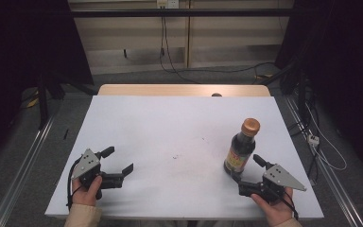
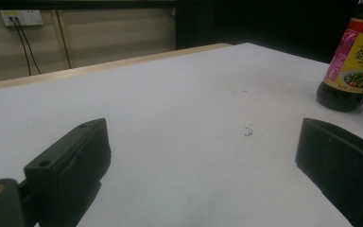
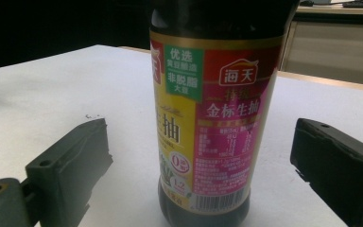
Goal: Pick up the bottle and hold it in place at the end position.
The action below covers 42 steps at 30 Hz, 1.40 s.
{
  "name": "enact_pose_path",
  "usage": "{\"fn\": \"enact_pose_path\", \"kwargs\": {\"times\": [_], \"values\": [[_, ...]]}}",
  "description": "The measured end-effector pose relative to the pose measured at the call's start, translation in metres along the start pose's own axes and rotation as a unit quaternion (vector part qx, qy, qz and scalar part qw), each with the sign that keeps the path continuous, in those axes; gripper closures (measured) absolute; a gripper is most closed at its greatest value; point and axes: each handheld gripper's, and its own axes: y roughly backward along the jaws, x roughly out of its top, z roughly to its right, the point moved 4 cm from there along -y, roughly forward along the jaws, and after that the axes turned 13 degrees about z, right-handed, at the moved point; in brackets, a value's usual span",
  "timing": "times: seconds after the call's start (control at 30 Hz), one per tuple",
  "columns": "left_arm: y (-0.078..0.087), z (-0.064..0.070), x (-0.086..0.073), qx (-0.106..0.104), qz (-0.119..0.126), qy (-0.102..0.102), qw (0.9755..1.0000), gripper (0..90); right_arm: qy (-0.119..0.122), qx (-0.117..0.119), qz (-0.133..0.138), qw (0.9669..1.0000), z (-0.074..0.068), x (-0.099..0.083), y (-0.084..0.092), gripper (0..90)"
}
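Jaws of right gripper (image 1: 246, 176) stand wide apart, flanking upright dark glass sauce bottle (image 1: 241, 148) without contact. Left gripper (image 1: 119, 160) likewise wide, empty, well apart on white table (image 1: 170, 127).

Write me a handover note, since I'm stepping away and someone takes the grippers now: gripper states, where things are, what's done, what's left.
Left gripper: open, holding nothing, low over the table's near left part.
Right gripper: open, jaws either side of the soy sauce bottle, not pressing it.
Bottle: upright on the table's right side, brown cap on.
Done: right gripper lined up on the bottle.
Left: probably close on the bottle, then handle it.
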Motion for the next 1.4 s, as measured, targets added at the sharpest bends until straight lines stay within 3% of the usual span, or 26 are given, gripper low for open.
{"fn": "enact_pose_path", "kwargs": {"times": [0.33,0.57,0.93,1.07,1.4], "values": [[0.000,0.003,0.000,-0.003,0.002,0.000,1.0000,3.9,0.011,-0.005,-0.002,0.9999,-0.001,0.004,0.000,8.2],[-0.001,0.004,0.001,-0.011,0.003,-0.008,0.9999,3.8,0.003,-0.015,-0.006,0.9999,-0.001,0.006,-0.002,11.2],[-0.001,0.004,0.000,-0.010,0.001,-0.008,0.9999,3.9,0.012,-0.046,-0.007,0.9989,-0.004,0.016,-0.016,12.8],[-0.001,0.004,-0.001,-0.010,-0.002,-0.007,0.9999,3.9,-0.002,-0.058,-0.003,0.9983,-0.003,0.022,-0.024,14.2],[-0.003,0.004,-0.002,-0.008,-0.011,-0.009,0.9999,3.9,-0.009,-0.077,0.005,0.9970,-0.004,0.031,-0.034,24.8]]}}
